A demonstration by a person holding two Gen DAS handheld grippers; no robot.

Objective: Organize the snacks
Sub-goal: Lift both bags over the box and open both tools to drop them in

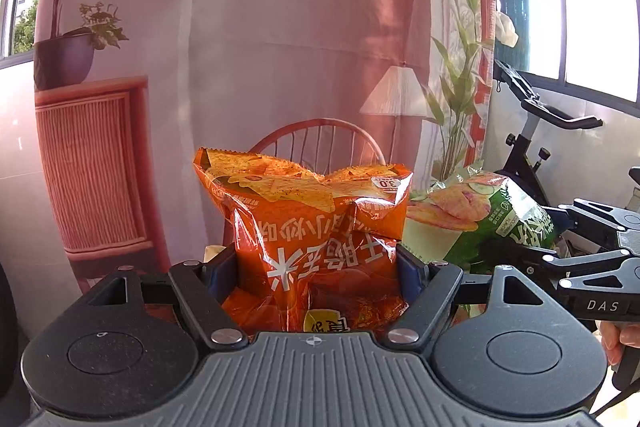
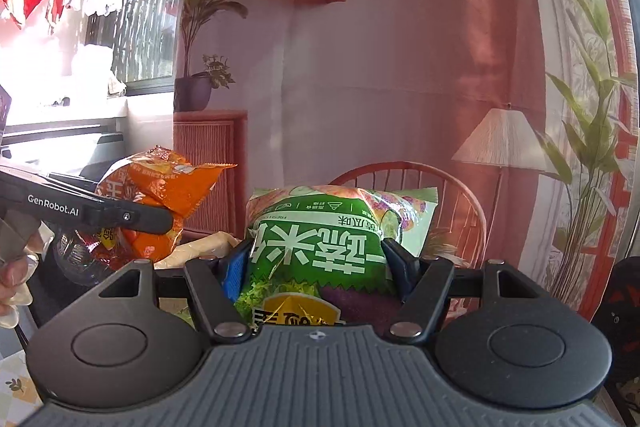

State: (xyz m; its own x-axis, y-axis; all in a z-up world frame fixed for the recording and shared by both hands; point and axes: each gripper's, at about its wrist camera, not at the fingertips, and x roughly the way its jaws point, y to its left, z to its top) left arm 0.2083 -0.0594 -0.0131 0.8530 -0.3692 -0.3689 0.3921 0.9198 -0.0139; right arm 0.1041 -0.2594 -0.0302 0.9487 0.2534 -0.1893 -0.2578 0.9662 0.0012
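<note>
left fingers [image 1: 316, 263] pinch a crinkly orange foil bag [image 1: 304, 227]; right fingers [image 2: 316, 263] a puffy green bag [image 2: 320, 239].

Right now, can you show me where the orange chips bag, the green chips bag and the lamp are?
orange chips bag [image 1: 316, 259]: left wrist view, on its printed front between the tool's pads.
green chips bag [image 2: 320, 247]: right wrist view, on its green front with white letters.
lamp [image 2: 500, 139]: right wrist view, on the white shade.
</note>
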